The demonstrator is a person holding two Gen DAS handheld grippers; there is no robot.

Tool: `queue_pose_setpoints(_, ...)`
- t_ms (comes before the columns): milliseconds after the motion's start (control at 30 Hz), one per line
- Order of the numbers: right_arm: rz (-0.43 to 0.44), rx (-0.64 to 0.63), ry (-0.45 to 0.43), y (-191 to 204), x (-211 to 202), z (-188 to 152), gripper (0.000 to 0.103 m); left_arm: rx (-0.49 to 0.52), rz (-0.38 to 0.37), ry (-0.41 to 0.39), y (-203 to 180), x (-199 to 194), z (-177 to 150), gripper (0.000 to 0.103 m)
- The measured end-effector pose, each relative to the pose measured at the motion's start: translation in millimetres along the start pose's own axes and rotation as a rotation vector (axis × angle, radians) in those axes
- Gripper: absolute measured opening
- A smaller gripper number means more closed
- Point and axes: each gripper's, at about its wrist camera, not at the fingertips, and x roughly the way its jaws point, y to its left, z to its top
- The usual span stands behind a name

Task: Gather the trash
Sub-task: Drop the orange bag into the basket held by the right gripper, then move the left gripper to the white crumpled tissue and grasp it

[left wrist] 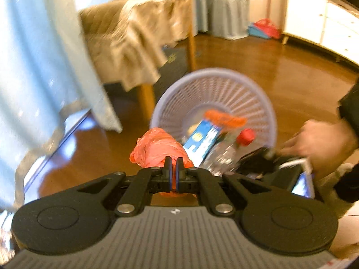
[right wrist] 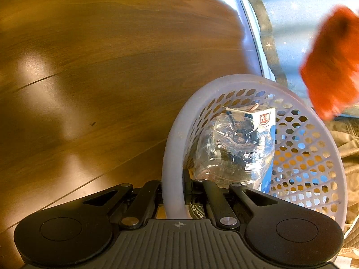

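Left gripper (left wrist: pixel 174 164): its fingers are pressed together on a crumpled red plastic bag (left wrist: pixel 160 149), which is held up off the wooden floor (left wrist: pixel 280 71), just beside the basket's rim.

Right gripper (right wrist: pixel 177 188): its fingers are clamped on the near rim of the lavender basket (right wrist: pixel 311 157); one finger is seen inside the rim, the other outside it.

Lavender basket: it is tipped toward the left camera, so that its open mouth and perforated wall are shown.

Contents of the basket: a clear crushed plastic bottle (right wrist: pixel 233 148) with a red cap (left wrist: pixel 246 136), a blue and white drink carton (right wrist: pixel 264 121) lying against the bottle, and an orange scrap (left wrist: pixel 224 118) above the carton.

Red plastic bag in the right wrist view: it is seen blurred at the upper right (right wrist: pixel 332 65), above and beyond the basket.

Hand (left wrist: pixel 318 143): it is seen at the right of the left wrist view, on the other gripper's handle.

Surroundings: a chair with a tan quilted cover (left wrist: pixel 134 29), a pale blue curtain (left wrist: pixel 40 51) and a white cabinet (left wrist: pixel 320 24) are seen around the floor.
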Motion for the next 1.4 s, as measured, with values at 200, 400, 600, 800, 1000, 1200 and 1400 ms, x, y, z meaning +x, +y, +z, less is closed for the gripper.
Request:
queue_pose_setpoints(200,-0.002,0.012,-0.004,12,-10,-2,0.0,0.09,-0.094,-0.032,-23,12,29,0.0)
queue_pose_setpoints(400,0.002,0.018,-0.009,12,-11,-4,0.0,0.09,-0.141,-0.112,-32,60,49,0.013)
queue_pose_setpoints(600,0.003,0.037,-0.011,6,-12,-6,0.0,0.049,-0.106,-0.126,-27,82,51,0.02)
queue_pose_setpoints(800,0.003,0.044,-0.009,8,-16,-10,0.0,0.014,-0.077,-0.091,-13,70,33,0.021)
queue_pose_setpoints(1000,0.003,0.066,-0.009,6,-23,-15,0.0,-0.035,-0.004,-0.057,11,63,9,0.027)
queue_pose_setpoints(1200,0.012,0.12,-0.008,-3,-23,-14,0.0,-0.106,0.139,0.005,56,63,-36,0.034)
queue_pose_setpoints(1400,0.035,0.189,-0.006,-17,-26,-5,0.0,-0.229,0.266,0.063,104,66,-89,0.038)
